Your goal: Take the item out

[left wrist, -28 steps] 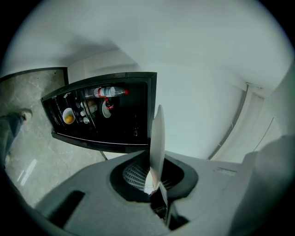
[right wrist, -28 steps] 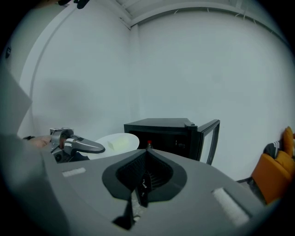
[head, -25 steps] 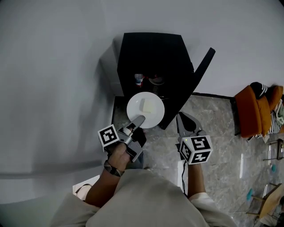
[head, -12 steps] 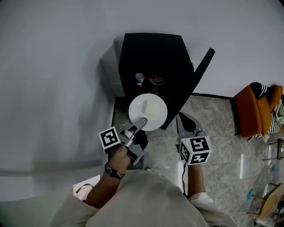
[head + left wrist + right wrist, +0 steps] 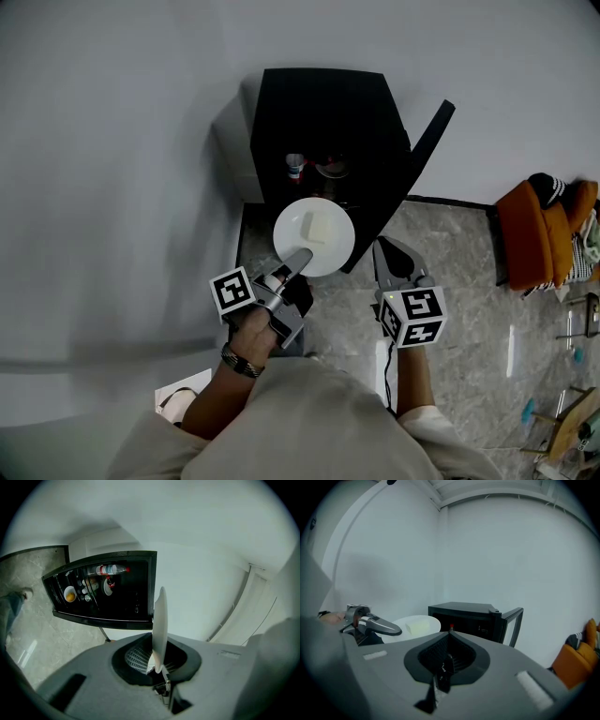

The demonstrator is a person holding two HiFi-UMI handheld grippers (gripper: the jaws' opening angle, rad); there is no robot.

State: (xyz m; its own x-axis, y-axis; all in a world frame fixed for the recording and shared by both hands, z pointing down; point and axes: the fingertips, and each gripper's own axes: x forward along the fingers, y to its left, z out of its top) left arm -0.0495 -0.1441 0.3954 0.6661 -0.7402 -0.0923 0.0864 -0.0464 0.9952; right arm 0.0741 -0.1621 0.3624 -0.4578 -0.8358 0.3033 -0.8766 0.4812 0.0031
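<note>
A white plate [image 5: 328,249] with a pale yellow block [image 5: 314,226] on it hangs level in front of the open black cabinet [image 5: 323,112]. My left gripper [image 5: 298,256] is shut on the plate's near rim. In the left gripper view the plate [image 5: 160,620] stands edge-on, its rim pinched in my left gripper [image 5: 157,666]. My right gripper [image 5: 386,251] is shut and holds nothing, to the right of the plate and below the cabinet's door [image 5: 427,150]. The right gripper view shows the plate [image 5: 401,626] and the block [image 5: 417,627] left of my right gripper [image 5: 450,632].
Inside the cabinet stand a small bottle [image 5: 294,169] and a bowl [image 5: 330,170]. The door is swung out to the right. An orange chair [image 5: 539,234] stands at the far right on the marbled floor [image 5: 450,281]. A white wall runs along the left.
The plate and my left gripper have shifted a little to the right and toward me, away from the cabinet's opening. My right gripper has stayed in place.
</note>
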